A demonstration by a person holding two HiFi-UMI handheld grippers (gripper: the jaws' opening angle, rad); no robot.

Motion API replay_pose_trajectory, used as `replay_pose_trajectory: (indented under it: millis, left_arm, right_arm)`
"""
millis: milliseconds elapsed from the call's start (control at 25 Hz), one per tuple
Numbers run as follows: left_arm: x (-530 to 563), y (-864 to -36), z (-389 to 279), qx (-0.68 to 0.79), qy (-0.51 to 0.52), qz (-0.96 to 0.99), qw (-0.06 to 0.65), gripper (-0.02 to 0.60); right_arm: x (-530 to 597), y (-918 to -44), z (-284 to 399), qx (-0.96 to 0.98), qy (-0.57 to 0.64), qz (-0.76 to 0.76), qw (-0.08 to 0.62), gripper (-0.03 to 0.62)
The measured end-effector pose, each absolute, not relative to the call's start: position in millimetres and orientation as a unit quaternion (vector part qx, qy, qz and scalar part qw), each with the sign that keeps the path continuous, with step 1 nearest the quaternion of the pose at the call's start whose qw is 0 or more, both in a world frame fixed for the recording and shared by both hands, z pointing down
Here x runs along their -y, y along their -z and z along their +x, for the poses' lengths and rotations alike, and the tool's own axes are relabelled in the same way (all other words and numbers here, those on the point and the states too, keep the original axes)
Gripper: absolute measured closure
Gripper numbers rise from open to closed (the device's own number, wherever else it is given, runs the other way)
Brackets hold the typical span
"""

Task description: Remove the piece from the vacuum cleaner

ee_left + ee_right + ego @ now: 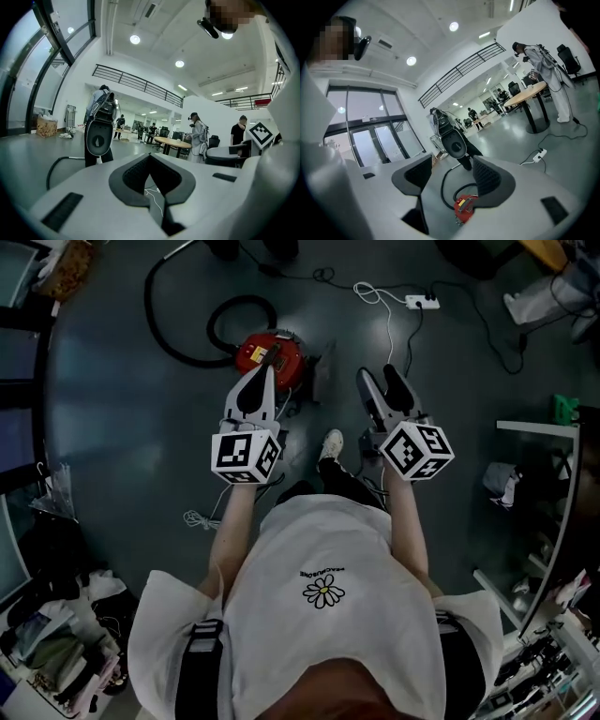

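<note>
Left gripper (269, 373): jaws clenched tip to tip, nothing held. Right gripper (378, 374): jaws released, empty. Red vacuum cleaner (271, 353) on floor (122, 427) ahead of the 2 grippers, black hose (161, 329) looped beside.

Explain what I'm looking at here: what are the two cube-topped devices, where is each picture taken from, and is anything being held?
There is no robot. A person in a white T-shirt holds a two-jaw gripper in each hand, and the marker cubes are part of those grippers. The head view looks steeply down from the person's head. The other two pictures come from a camera riding on each gripper, looking along its jaws. The left gripper has its jaws together with nothing between them. The right gripper has its jaws apart and empty. On the grey floor ahead lies a red vacuum cleaner with a black hose; neither gripper touches it. Farther off is a white power strip.
</note>
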State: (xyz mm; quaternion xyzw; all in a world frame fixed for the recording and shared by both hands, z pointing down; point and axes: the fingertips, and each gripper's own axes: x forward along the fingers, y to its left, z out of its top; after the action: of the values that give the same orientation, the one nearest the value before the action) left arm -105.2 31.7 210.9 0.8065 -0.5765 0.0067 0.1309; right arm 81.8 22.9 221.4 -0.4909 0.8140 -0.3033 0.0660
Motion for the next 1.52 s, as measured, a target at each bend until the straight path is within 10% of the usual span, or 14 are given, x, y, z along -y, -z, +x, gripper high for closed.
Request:
replay_pose_trajectory:
  millis: [560,1520]
  left_arm:
    - [73.5,-271.7,-113.8,0.600,-0.100,0.783,0.133,0.577]
    - [134.2,-698.3,-93.4,0.455,-0.400,0.747,0.274,0.577]
  right_arm:
    - [81.4,-302.8,65.2,-0.789,0.406,-0.461,0.012,0.307]
    - [178.0,-729.5,29.8,-0.597,0.637,-0.466,-0.142,0.307]
